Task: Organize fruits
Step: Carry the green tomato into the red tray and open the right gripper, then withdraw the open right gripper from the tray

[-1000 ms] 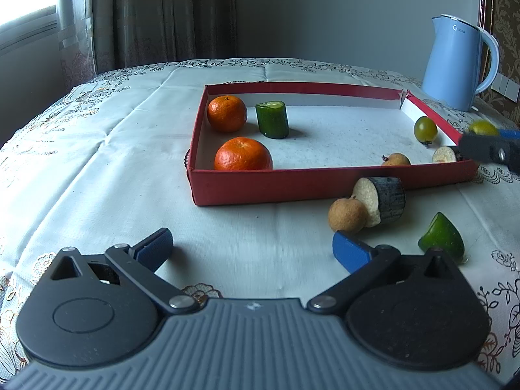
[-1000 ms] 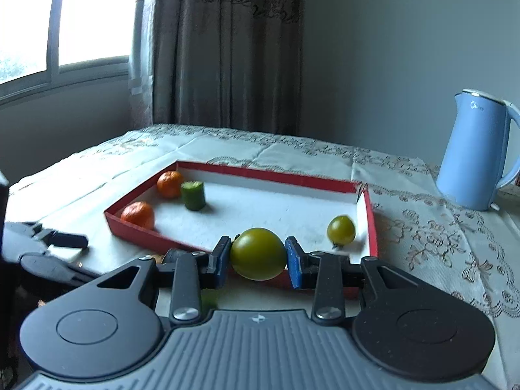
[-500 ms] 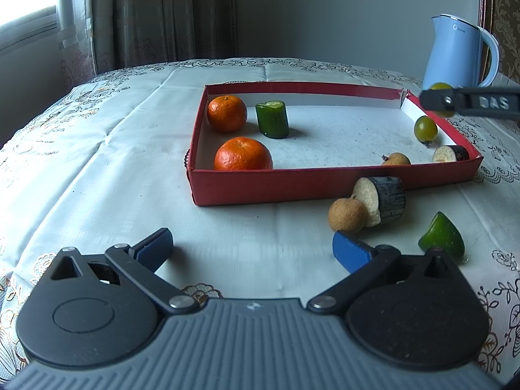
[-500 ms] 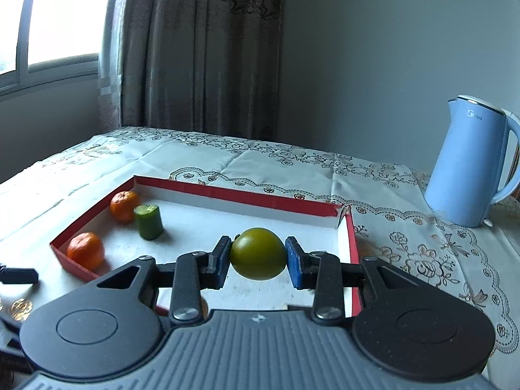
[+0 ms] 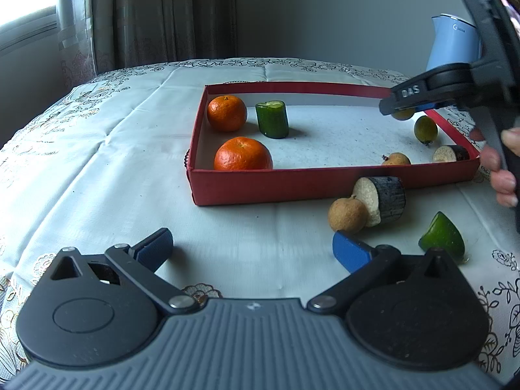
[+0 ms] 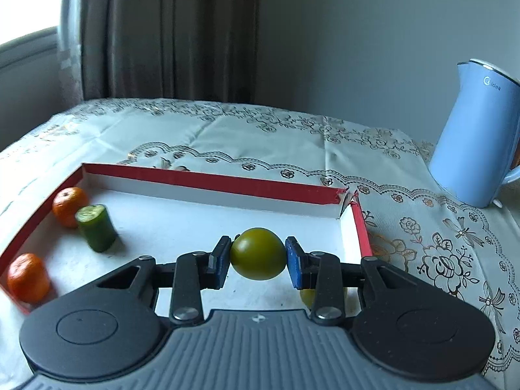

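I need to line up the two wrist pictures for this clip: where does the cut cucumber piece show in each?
Left wrist: the cucumber piece stands upright in the far left part of the red tray, just right of the rear orange.
Right wrist: the same piece leans at the left of the picture, inside the tray, right of that orange.
Shared landmark: the blue kettle, beyond the tray's right end in both views.

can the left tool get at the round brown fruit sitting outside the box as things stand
Probably yes. The left tool is open and empty, and the round brown fruit lies on bare cloth just past its right finger, touching only the cut dark-skinned piece beside it.
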The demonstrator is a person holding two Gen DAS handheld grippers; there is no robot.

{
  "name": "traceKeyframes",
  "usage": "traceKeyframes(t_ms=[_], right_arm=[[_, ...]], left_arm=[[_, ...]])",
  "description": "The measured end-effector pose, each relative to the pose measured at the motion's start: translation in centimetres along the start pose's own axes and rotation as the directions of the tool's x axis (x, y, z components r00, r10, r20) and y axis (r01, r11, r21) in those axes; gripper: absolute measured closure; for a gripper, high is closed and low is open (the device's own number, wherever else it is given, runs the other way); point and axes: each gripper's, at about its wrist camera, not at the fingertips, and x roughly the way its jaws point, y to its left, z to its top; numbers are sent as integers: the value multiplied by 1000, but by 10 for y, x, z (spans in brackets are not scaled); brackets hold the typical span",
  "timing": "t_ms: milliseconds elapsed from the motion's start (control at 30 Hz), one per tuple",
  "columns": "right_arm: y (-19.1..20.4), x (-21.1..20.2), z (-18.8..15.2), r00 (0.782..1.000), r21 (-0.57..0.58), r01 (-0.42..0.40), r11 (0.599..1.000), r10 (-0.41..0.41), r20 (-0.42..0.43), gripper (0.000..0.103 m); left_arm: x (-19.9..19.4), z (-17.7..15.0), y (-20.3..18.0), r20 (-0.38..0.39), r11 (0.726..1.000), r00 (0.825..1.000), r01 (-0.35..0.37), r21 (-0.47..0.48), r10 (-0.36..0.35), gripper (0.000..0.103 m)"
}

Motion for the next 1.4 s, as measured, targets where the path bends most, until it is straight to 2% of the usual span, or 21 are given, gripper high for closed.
traceKeyframes(t_ms=[267,733,800,900,1033,1167,1300,1400], right_arm=[[4,30,3,994,9,50,999,-49,-95,68],[-6,26,3,995,53,31,998,-25,-98,67],[-7,22,3,996,55,29,998,-24,-89,63],[-5,15,3,997,40,37,999,-34,-64,49],[-2,1,0,999,16,48,999,-48,-18,48],[-5,-18,-7,1000,32,20,999,-20,13,48],[-15,-47,-24,998,35,-15,999,13,68,38],[-27,-73,-39,992,49,-46,998,40,120,36]], left_arm=[[0,0,0,0,1000,1000,0,0,0,0],[0,0,0,0,1000,1000,0,1,0,0],[0,0,0,0,1000,1000,0,1,0,0],[0,0,0,0,1000,1000,-1,1,1,0],[0,0,0,0,1000,1000,-1,1,1,0],[0,0,0,0,1000,1000,-1,1,1,0],[0,0,0,0,1000,1000,-1,1,1,0],[0,0,0,0,1000,1000,-1,1,1,0]])
